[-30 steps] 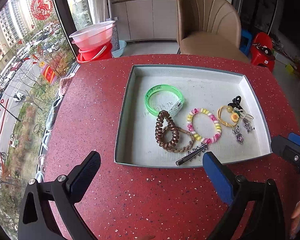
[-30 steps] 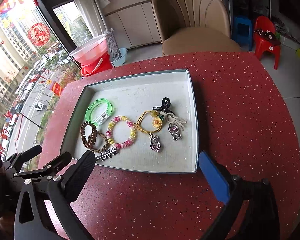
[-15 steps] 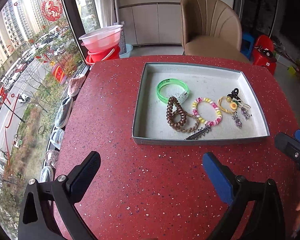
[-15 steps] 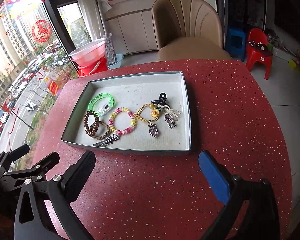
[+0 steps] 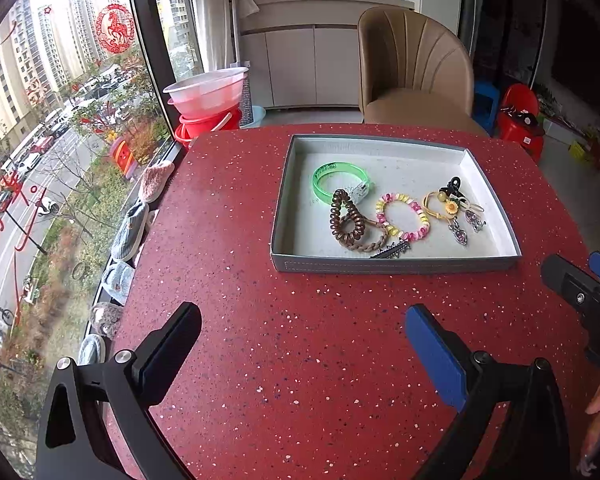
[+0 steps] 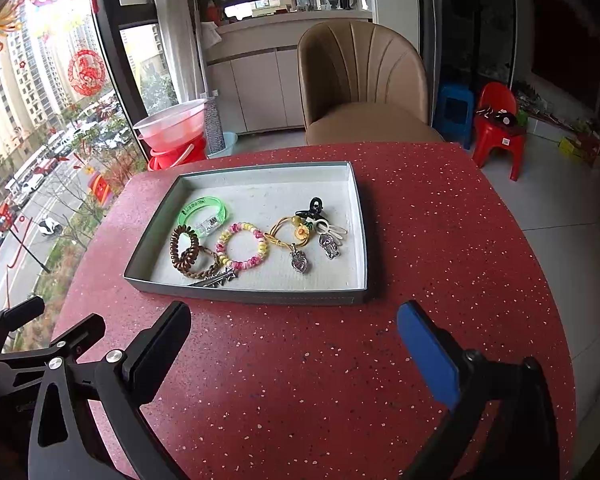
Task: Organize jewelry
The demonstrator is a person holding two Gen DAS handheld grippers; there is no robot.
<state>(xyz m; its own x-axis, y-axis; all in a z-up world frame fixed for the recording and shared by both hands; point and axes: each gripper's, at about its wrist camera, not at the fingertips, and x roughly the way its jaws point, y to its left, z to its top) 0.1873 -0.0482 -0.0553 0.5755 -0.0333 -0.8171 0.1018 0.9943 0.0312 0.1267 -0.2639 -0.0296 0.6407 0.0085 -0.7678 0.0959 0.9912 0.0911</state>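
Nearest, both tongs, left (image 5: pixel 300 344) and right (image 6: pixel 294 336), hang spread wide over the red tabletop's (image 6: pixel 300 360) near edge, gripping and touching nothing. Beyond, mid-tabletop, the grey tray (image 6: pixel 260 298) holds the jewelry: overlapping coil tie (image 6: pixel 184 250), beaded bracelet (image 6: pixel 242 250) and charms (image 6: pixel 300 260). Tangled pieces may drag neighbours out if lifted.

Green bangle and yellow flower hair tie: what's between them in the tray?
In the right wrist view, the pink-and-yellow beaded bracelet lies between the green bangle and the yellow flower hair tie.
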